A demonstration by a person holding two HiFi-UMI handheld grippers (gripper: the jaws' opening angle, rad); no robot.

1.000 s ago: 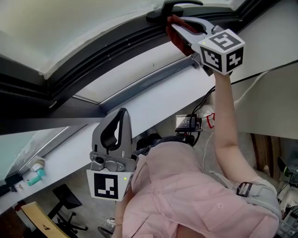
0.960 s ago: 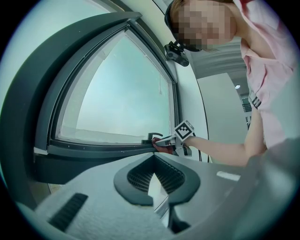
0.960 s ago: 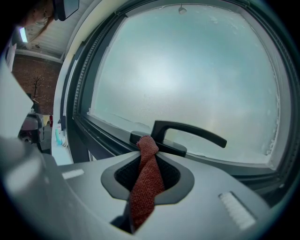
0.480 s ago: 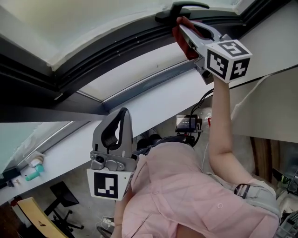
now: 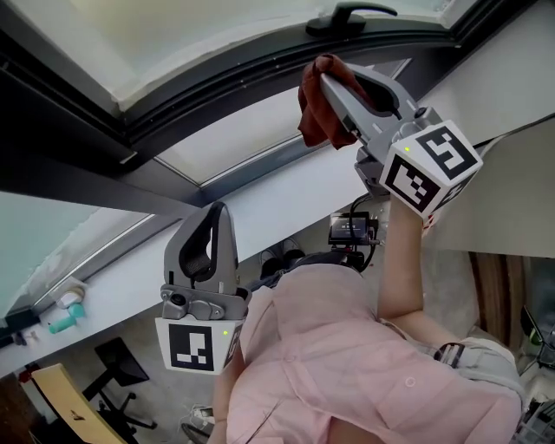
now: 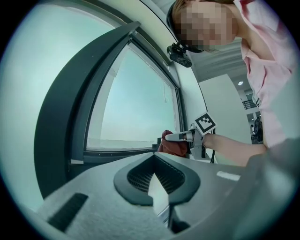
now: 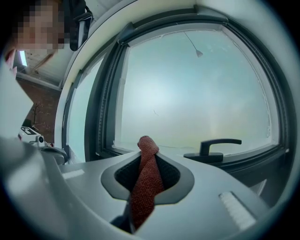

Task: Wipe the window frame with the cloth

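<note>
Cloth [image 5: 316, 104], dark red, is clamped between the jaws of the right gripper [image 5: 334, 85] at the upper middle of the head view. One bunch of it stands out past the jaw tips and the rest hangs down on the left side of the jaws. It is close under the dark window frame [image 5: 217, 87] and just below the black handle [image 5: 347, 17]. Whether it touches the frame, I cannot tell.

In the right gripper view the cloth [image 7: 145, 187] goes as a narrow band through the shut jaws, with its end in front of the lower edge of the glass [image 7: 197, 93]. The handle [image 7: 213, 150] is at the right of it.

At the lower left of the head view the left gripper [image 5: 215, 217] points up, well apart from the frame. Its jaws are together with nothing between them.
</note>
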